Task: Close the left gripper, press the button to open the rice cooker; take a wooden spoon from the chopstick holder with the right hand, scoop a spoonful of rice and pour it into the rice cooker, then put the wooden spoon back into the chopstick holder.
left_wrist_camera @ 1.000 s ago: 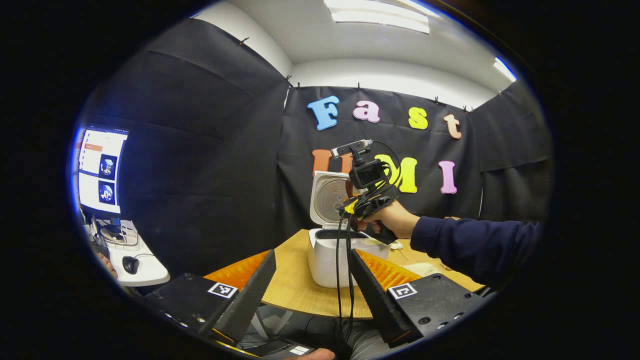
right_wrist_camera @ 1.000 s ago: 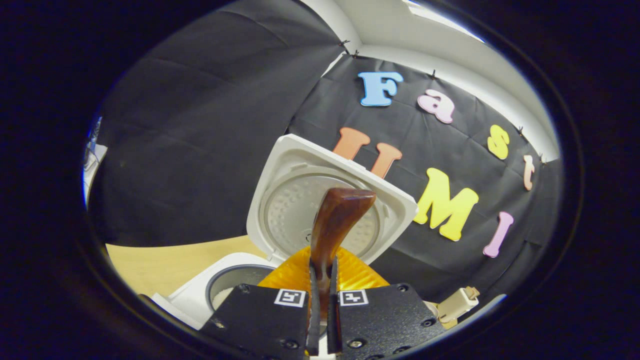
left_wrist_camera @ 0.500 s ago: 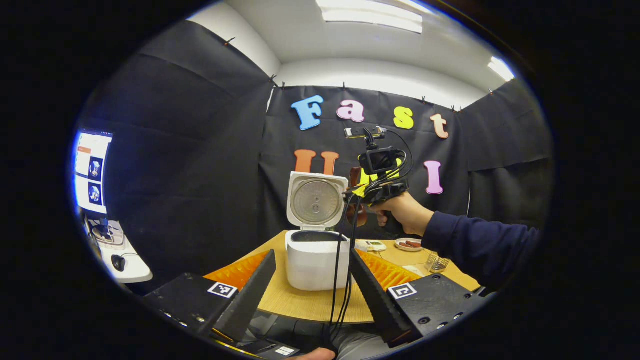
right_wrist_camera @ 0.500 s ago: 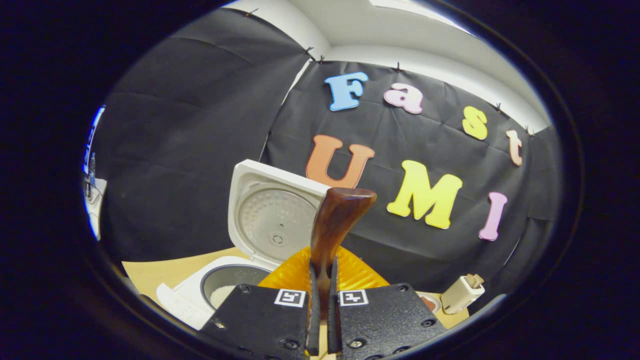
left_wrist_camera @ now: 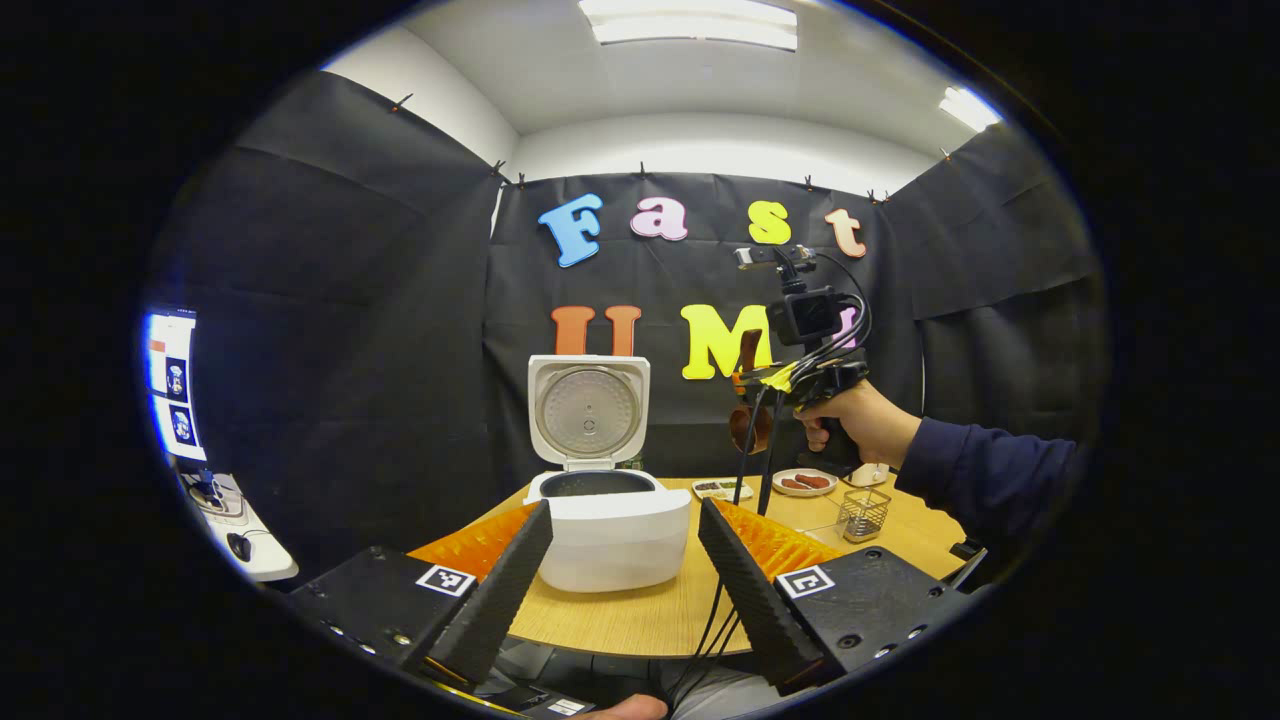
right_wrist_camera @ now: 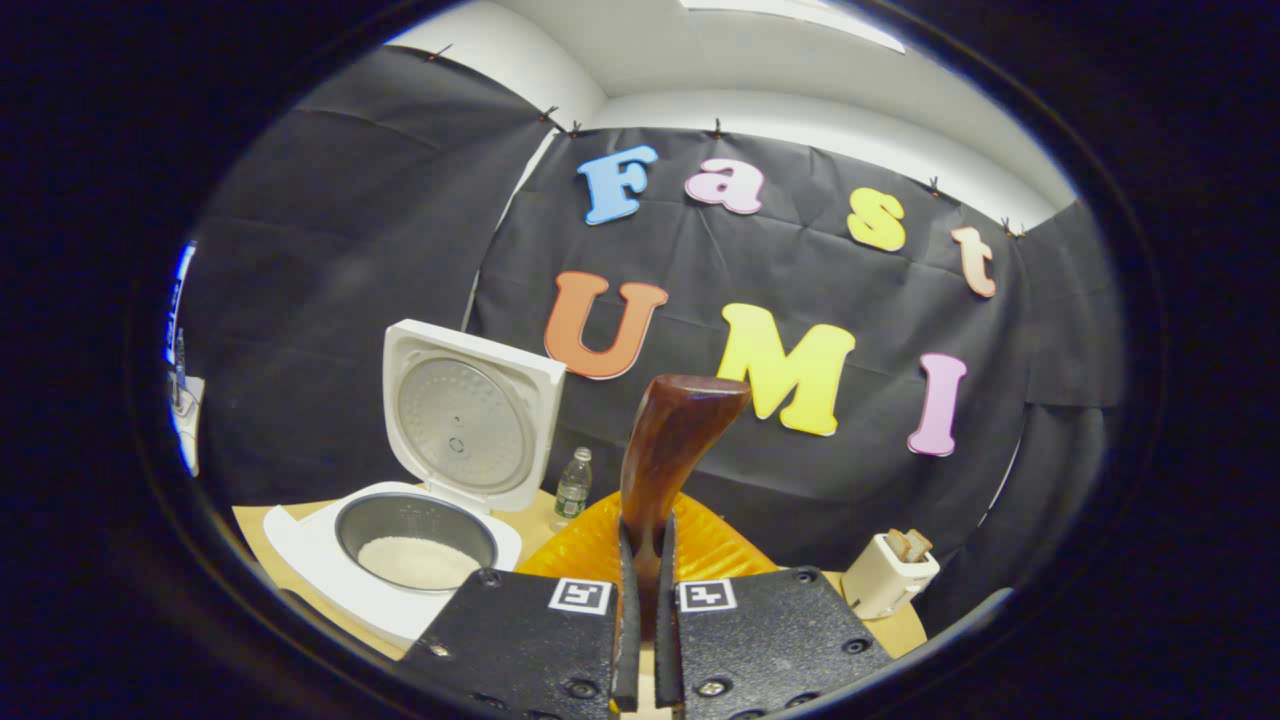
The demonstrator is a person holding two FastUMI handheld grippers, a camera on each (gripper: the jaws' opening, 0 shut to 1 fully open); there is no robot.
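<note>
The white rice cooker [left_wrist_camera: 612, 540] stands on the wooden table [left_wrist_camera: 640, 615] with its lid [left_wrist_camera: 588, 410] raised. In the right gripper view the cooker [right_wrist_camera: 300, 545] sits at lower left, and its pot holds white rice [right_wrist_camera: 418, 562]. My right gripper [right_wrist_camera: 646, 527] is shut on the handle of the brown wooden spoon [right_wrist_camera: 672, 435], which points up and forward. In the left gripper view a hand holds that right gripper [left_wrist_camera: 772, 388] in the air, right of the cooker, with the spoon [left_wrist_camera: 748, 415] in it. The wire chopstick holder [left_wrist_camera: 863, 513] stands below it. My left gripper [left_wrist_camera: 622, 510] hangs open before the cooker.
A plate of sausages [left_wrist_camera: 805, 483] and a small tray [left_wrist_camera: 722, 489] lie behind the holder. A water bottle [right_wrist_camera: 572, 485] stands behind the cooker and a toaster [right_wrist_camera: 888, 575] at the right. A monitor [left_wrist_camera: 170, 385] and a side desk [left_wrist_camera: 250, 555] are far left.
The right gripper has carried the spoon up and to the right, away from over the cooker's pot. The left gripper's view has swung so the cooker sits more central.
</note>
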